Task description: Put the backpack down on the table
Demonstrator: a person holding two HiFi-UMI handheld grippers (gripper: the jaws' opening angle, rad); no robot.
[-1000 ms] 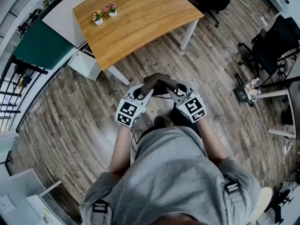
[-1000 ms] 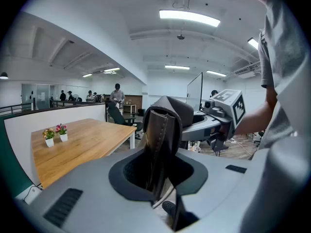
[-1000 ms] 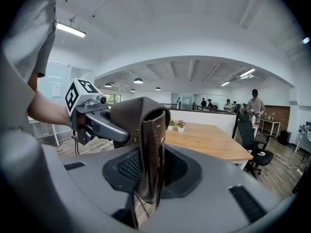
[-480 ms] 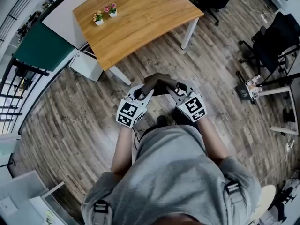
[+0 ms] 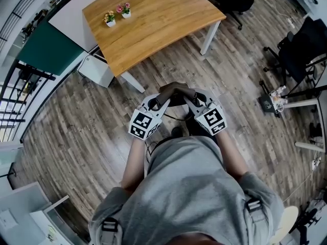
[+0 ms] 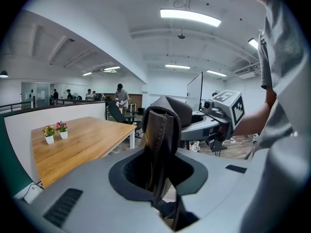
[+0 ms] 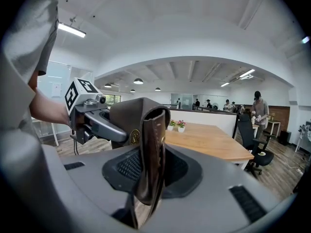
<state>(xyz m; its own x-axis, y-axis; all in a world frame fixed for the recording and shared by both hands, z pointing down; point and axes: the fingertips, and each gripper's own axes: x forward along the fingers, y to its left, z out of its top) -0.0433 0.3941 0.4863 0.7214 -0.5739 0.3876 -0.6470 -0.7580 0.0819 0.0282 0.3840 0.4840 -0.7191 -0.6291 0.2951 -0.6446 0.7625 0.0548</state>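
Little has moved since the earlier frame: the surface (image 5: 153, 22) sits slightly lower and further right in the head view, and both grippers keep the same pose in front of the person's body. Nearest, the left gripper (image 5: 163, 102) and right gripper (image 5: 188, 102) meet tip to tip over the backpack (image 5: 173, 91). Only its brown leather top shows from above. The bag's body is largely hidden beneath the grippers and cannot be assessed. It is carried over the floor (image 5: 76, 116), well apart from the surface ahead. Principal risk, as judged: the right jaws are opening while the load is still unplaced. If that grip lets go, the full weight passes to the left gripper alone, and the bag could swing, twist out or drop to the floor short of the surface. A lesser risk lies at the far corner, where two flowerpots (image 5: 116, 14) stand and a careless set-down could topple them. Left jaws: narrow, clamped on the folded handle (image 6: 163, 135), which rises upright between them. Right jaws: narrow and easing apart, with the handle still between them and, as far as that view shows, still against the pads.
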